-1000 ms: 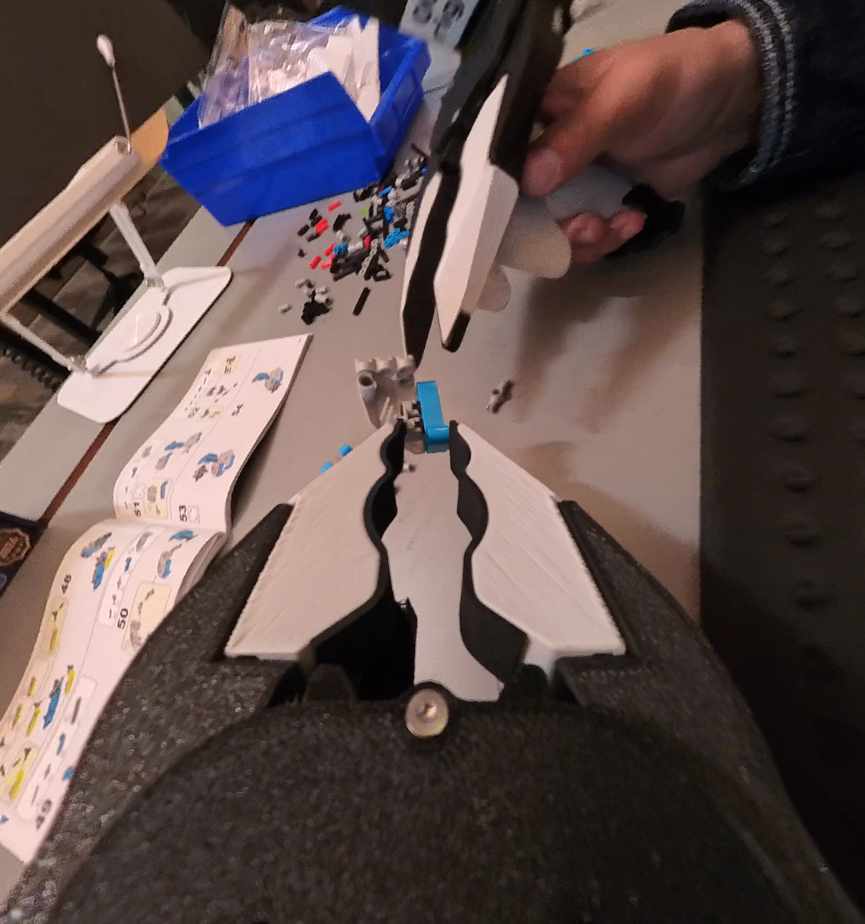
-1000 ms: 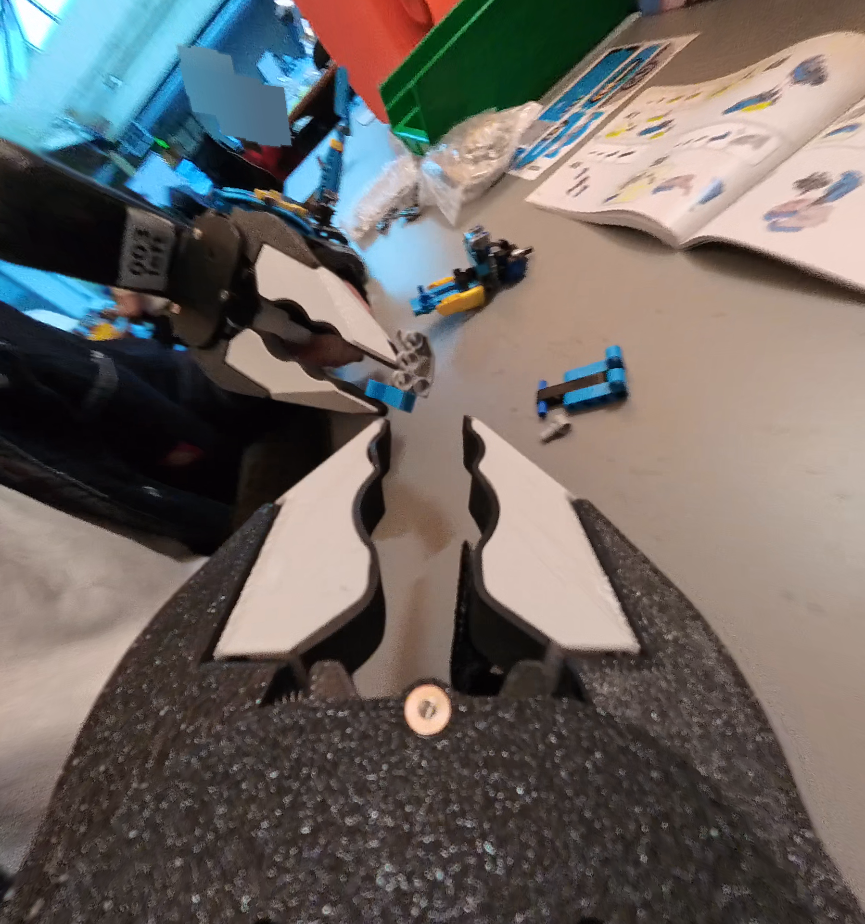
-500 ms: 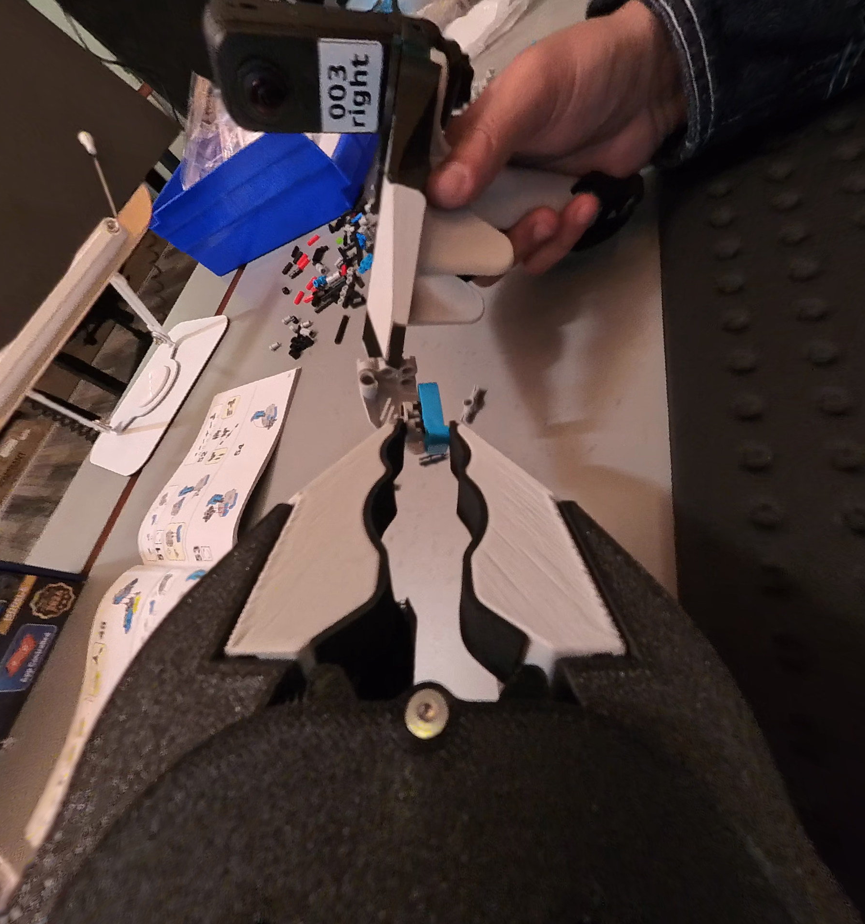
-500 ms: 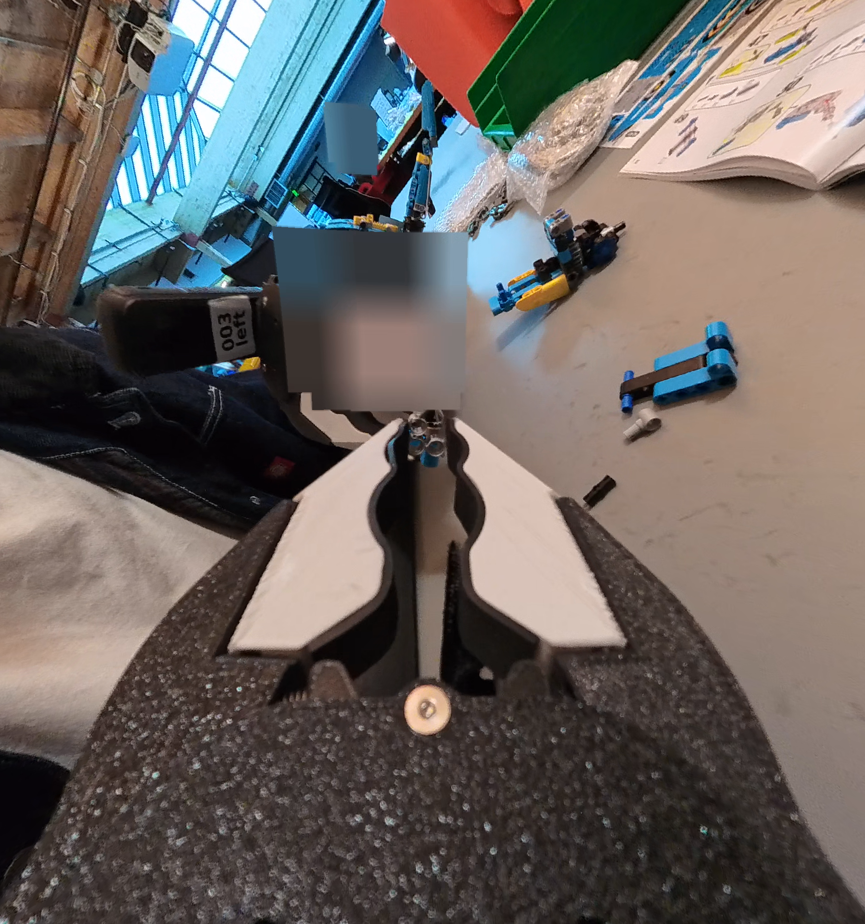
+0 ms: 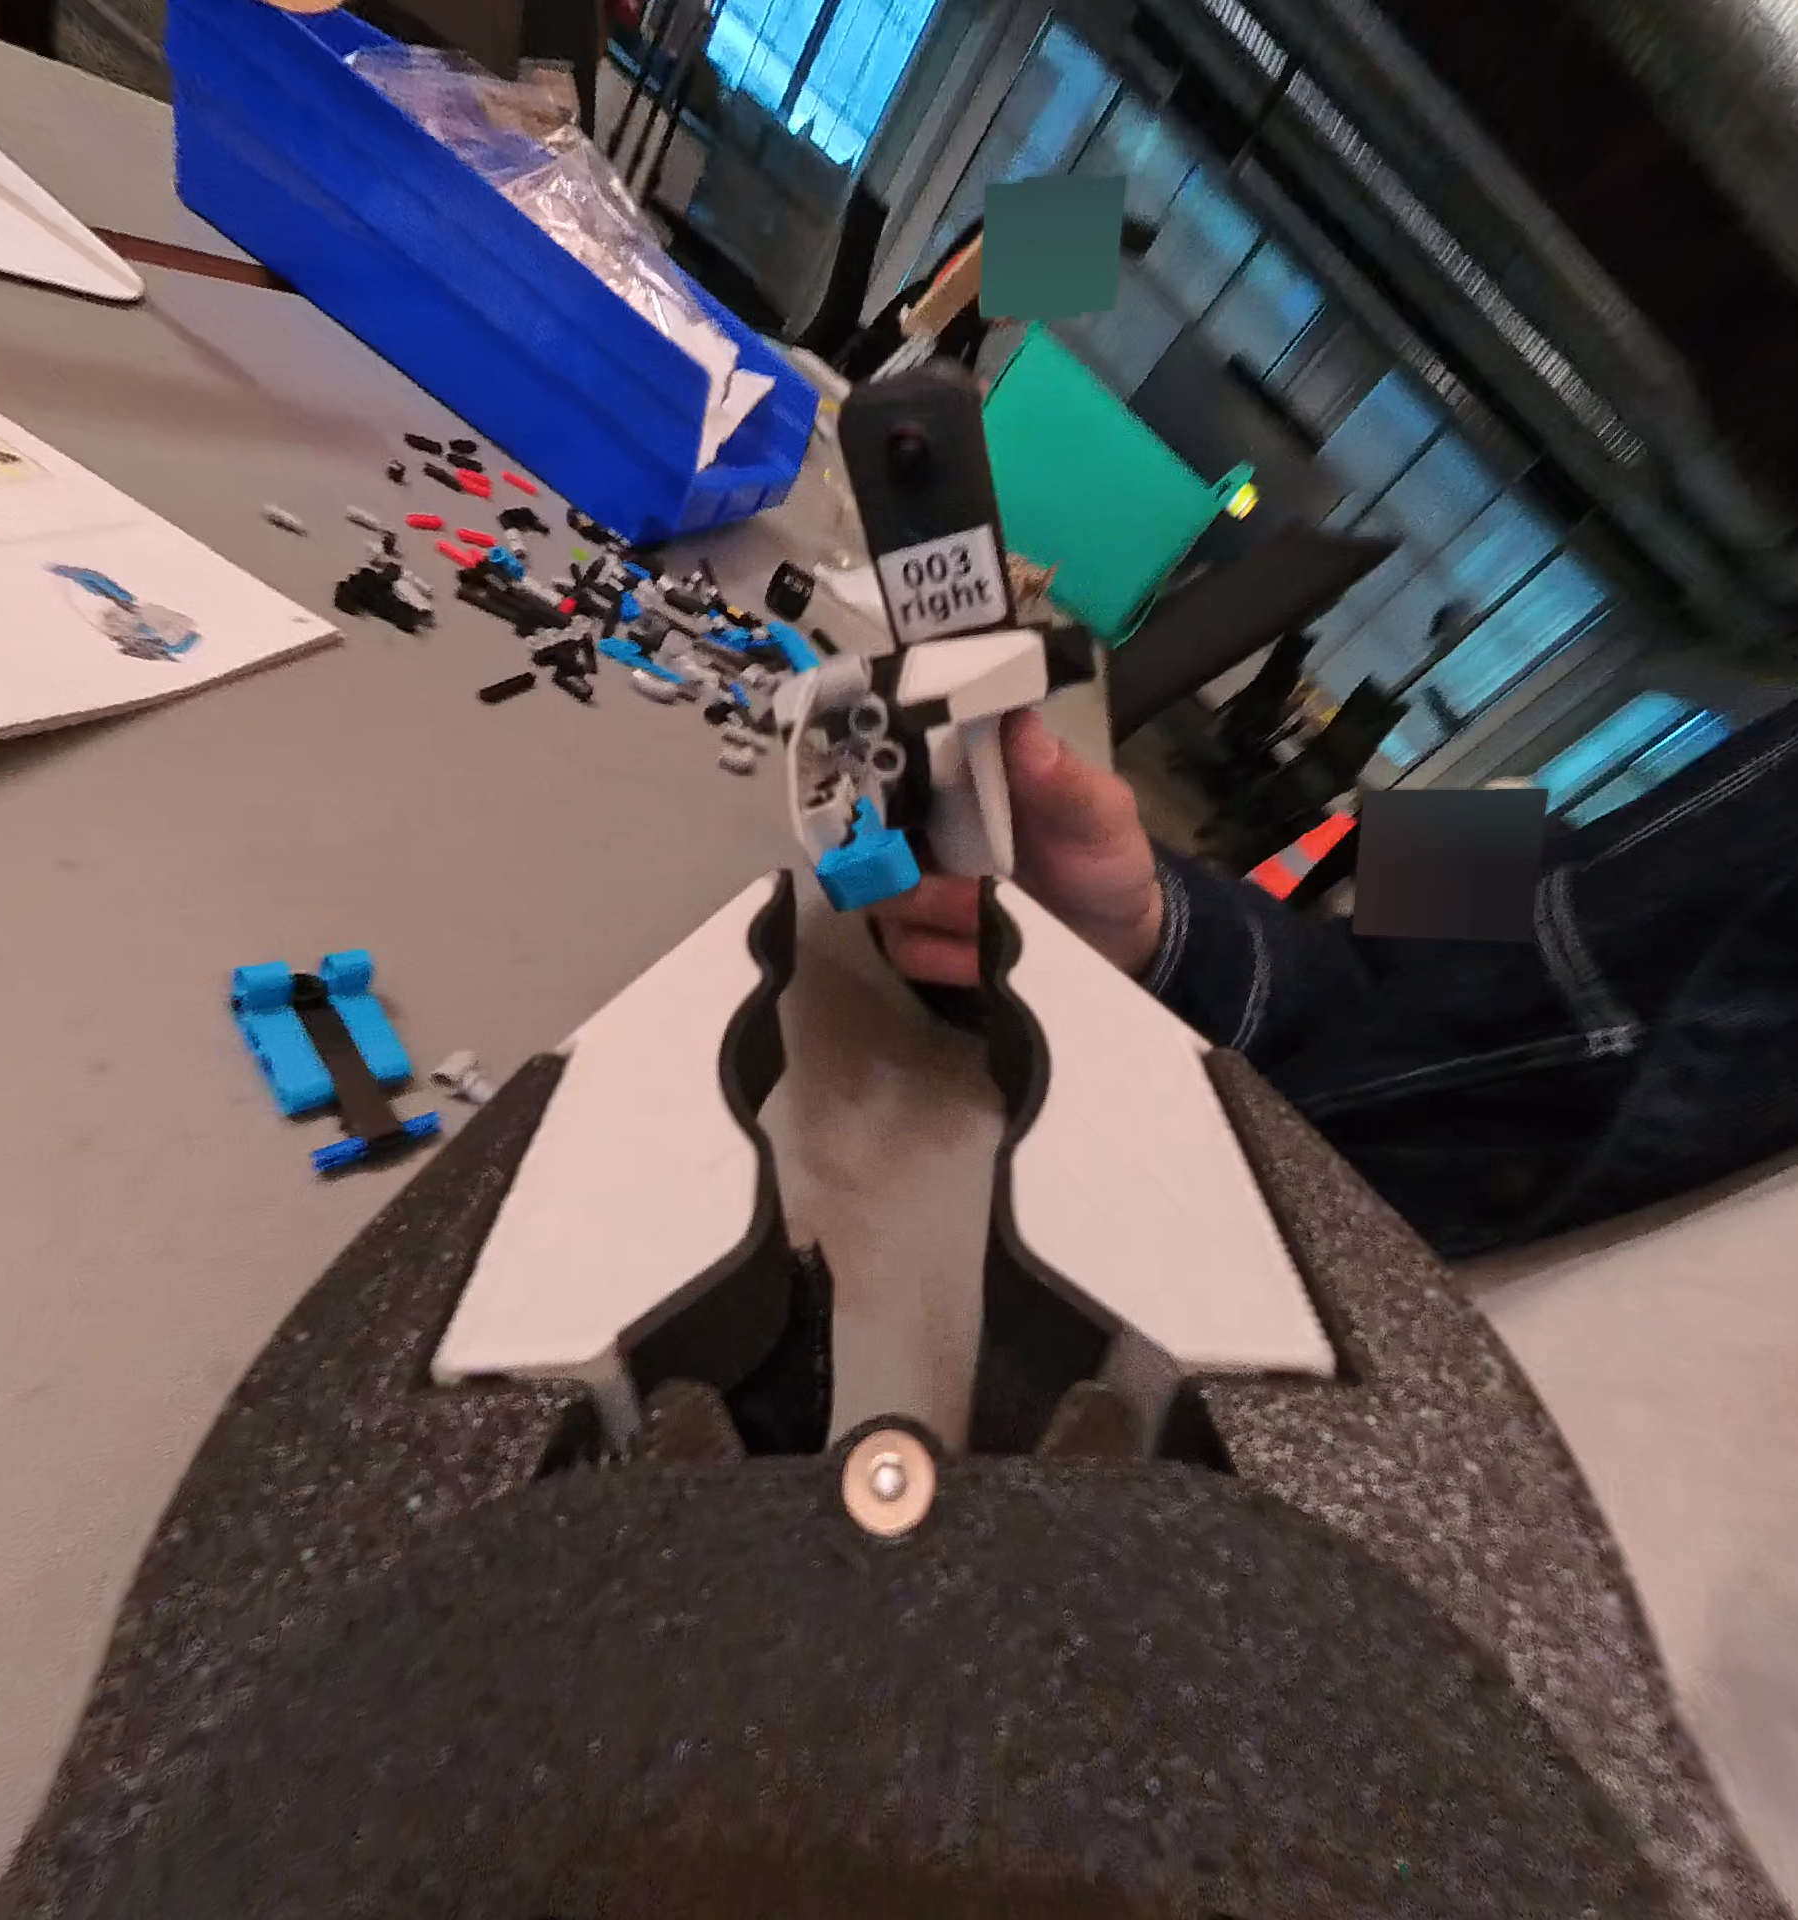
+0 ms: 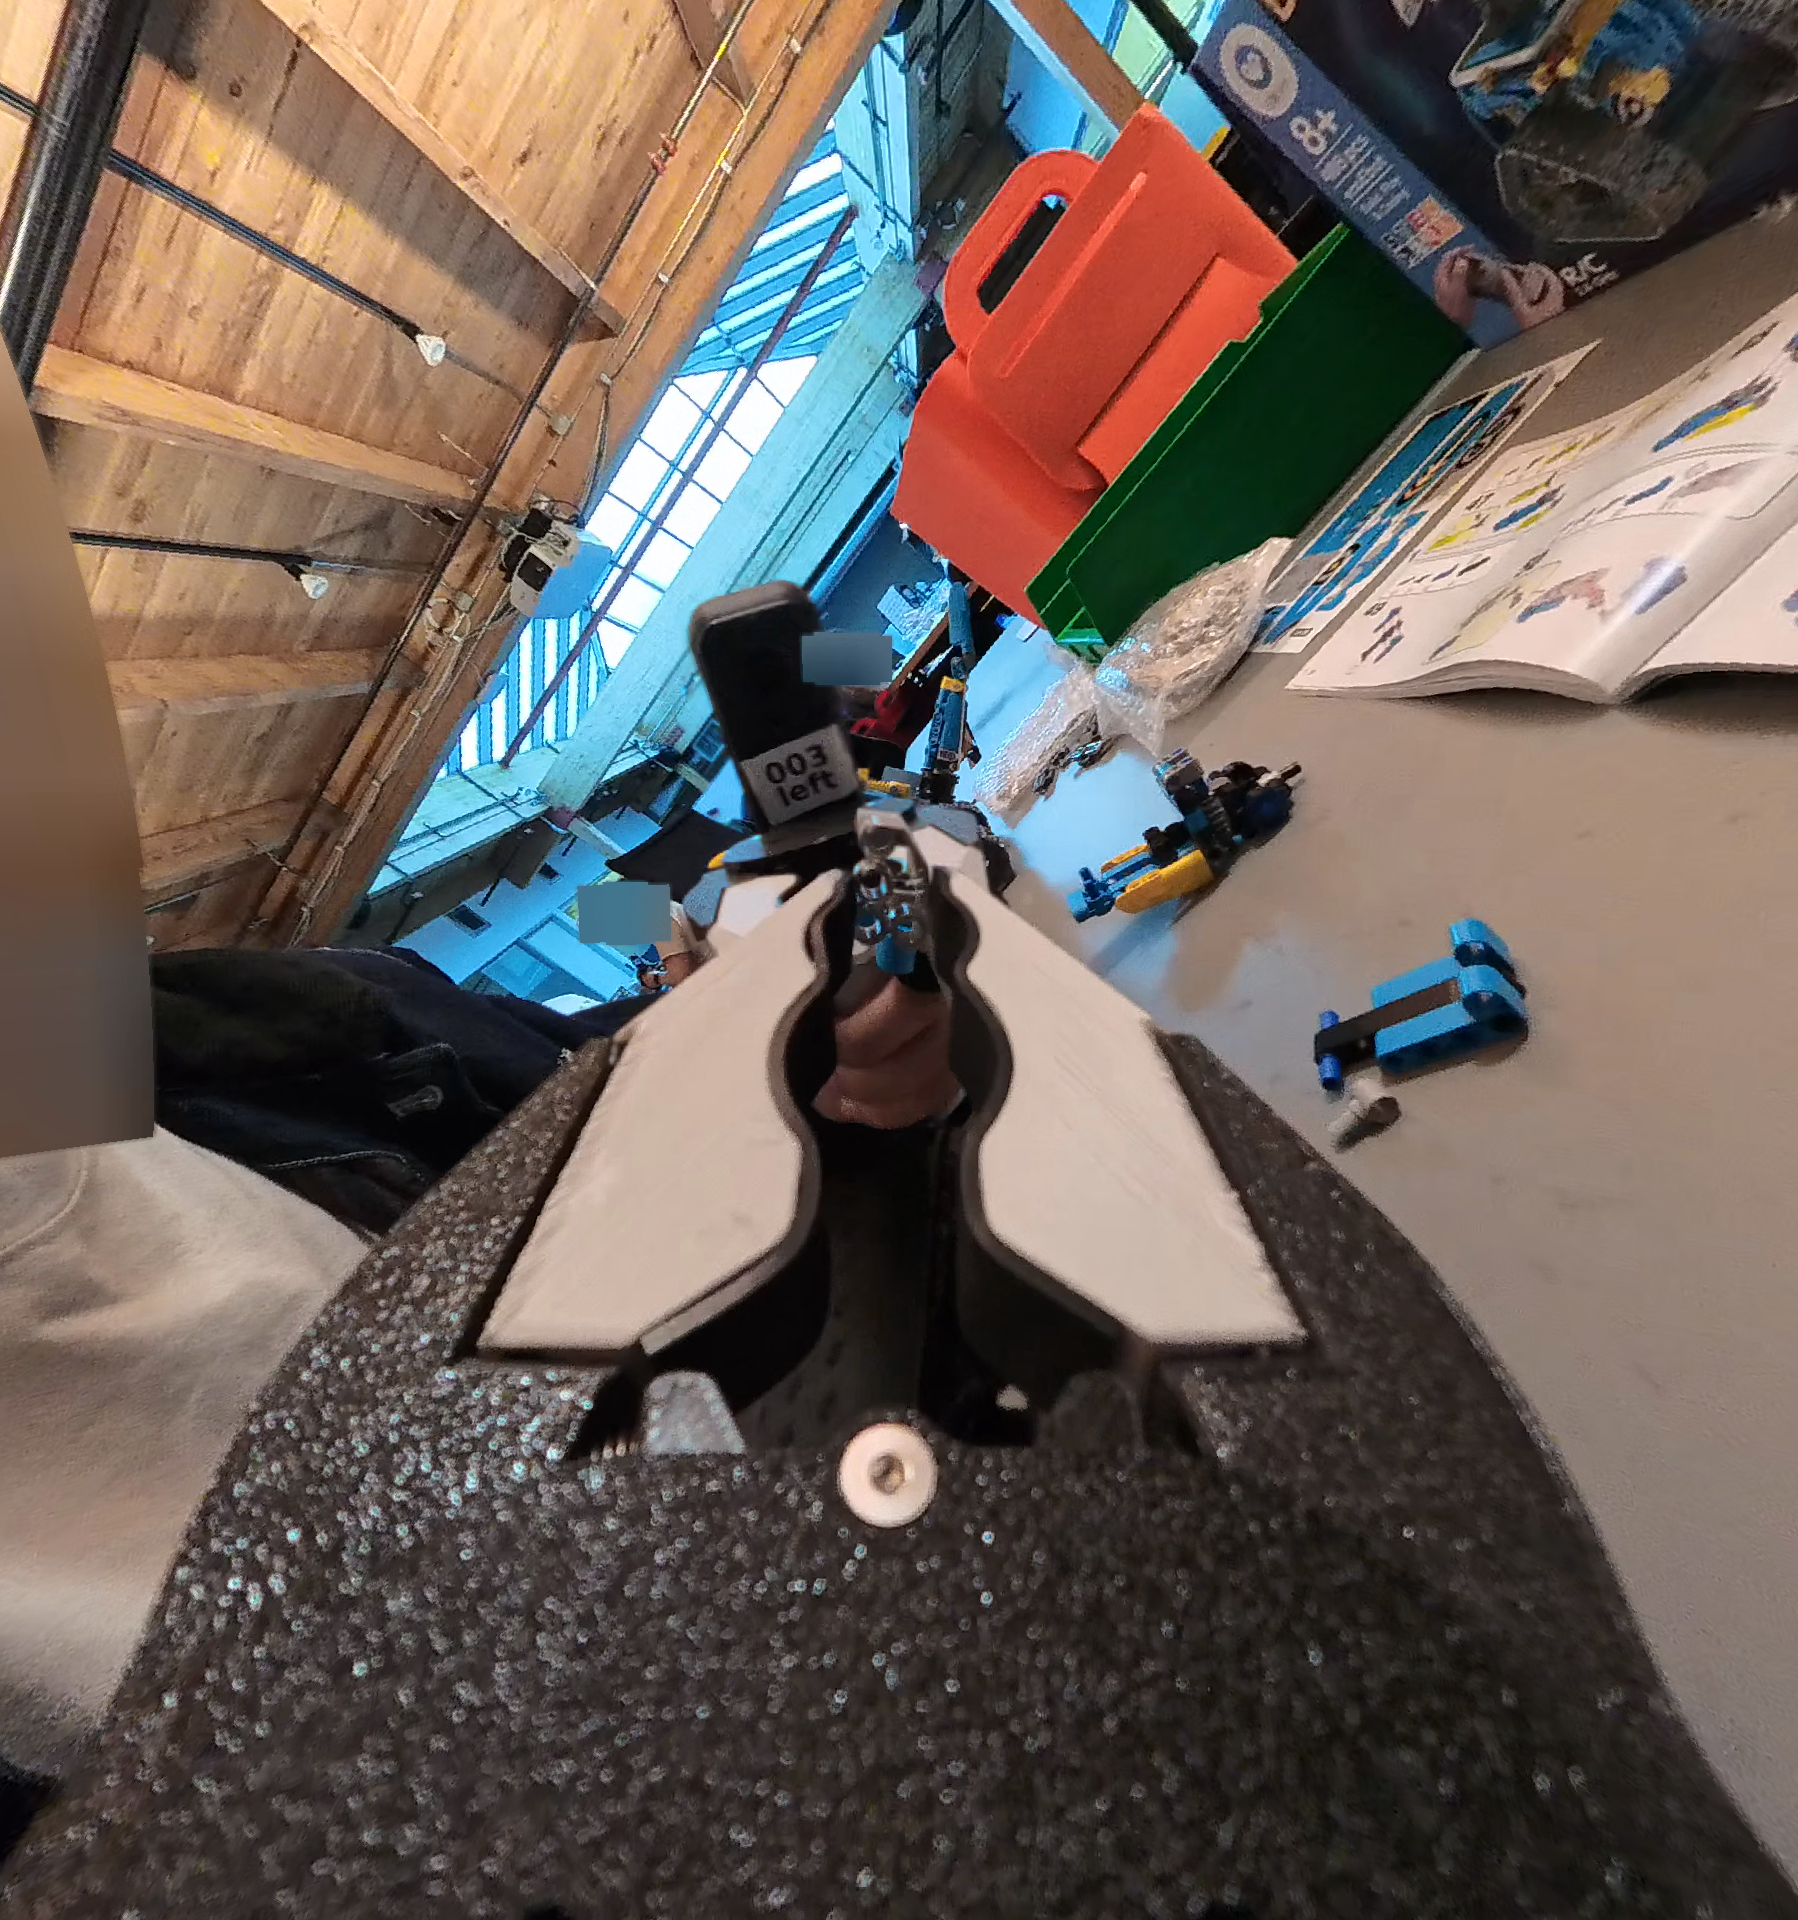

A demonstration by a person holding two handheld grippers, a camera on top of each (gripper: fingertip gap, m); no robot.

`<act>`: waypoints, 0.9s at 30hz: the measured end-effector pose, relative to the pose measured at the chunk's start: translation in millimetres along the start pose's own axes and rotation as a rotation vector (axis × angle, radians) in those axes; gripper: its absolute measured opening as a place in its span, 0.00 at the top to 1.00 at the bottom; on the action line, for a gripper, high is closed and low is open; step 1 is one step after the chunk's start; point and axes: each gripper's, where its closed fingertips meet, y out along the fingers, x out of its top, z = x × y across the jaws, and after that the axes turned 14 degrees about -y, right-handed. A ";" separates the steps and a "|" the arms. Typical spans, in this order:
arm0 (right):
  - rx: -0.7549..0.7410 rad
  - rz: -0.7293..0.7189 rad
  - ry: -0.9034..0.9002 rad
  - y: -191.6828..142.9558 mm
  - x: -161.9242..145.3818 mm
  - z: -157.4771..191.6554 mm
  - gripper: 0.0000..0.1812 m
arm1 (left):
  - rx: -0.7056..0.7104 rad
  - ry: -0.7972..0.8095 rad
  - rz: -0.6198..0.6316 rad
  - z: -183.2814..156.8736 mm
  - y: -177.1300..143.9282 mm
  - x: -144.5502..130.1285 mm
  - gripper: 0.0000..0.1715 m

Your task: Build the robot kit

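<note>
A grey table (image 6: 1653,1143) is seen under cool daylight. A ceiling of wooden planks and beams (image 6: 251,343) is shown in the right wrist view, crossed by thin dark rods, and a slanted window (image 6: 666,478) of many panes is lit pale blue. In the left wrist view, tall blue-lit windows (image 5: 1394,436) are set between dark frames.

You're at a workbench in a big workshop hall: timber ceiling (image 6: 282,312) and tall windows (image 6: 666,457) far overhead, a grey table (image 5: 251,831) with loose building-brick parts (image 5: 583,613), a blue bin (image 5: 479,301) and an instruction booklet (image 6: 1601,561) to your right
</note>
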 end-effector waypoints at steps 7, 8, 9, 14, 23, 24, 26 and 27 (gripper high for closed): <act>0.009 -0.010 0.037 3.9 -3.3 -1.1 0.93 | -0.019 -0.093 -0.050 7.2 6.6 5.6 0.87; 0.007 -0.005 0.038 4.1 -4.1 -1.5 0.93 | -0.024 -0.107 -0.068 7.6 5.6 8.3 0.89; 0.005 -0.006 0.033 3.9 -3.9 -1.4 0.93 | -0.035 -0.121 -0.089 7.2 4.2 11.6 0.89; -0.019 -0.002 -0.011 1.9 -2.3 -1.7 0.93 | -0.067 -0.151 -0.120 5.3 -0.2 17.2 0.90; -0.079 0.032 -0.153 2.9 -2.7 1.8 0.93 | -0.043 -0.138 -0.141 8.1 -3.8 20.6 0.91; -0.087 0.021 -0.173 2.3 -0.1 2.5 0.93 | -0.045 -0.139 -0.131 7.5 -2.5 18.7 0.91; -0.104 -0.007 -0.189 -0.9 5.7 1.5 0.93 | -0.042 -0.137 -0.119 6.9 0.4 15.3 0.91; -0.100 -0.016 -0.181 -1.7 6.9 1.3 0.93 | -0.046 -0.139 -0.131 6.3 0.6 16.2 0.91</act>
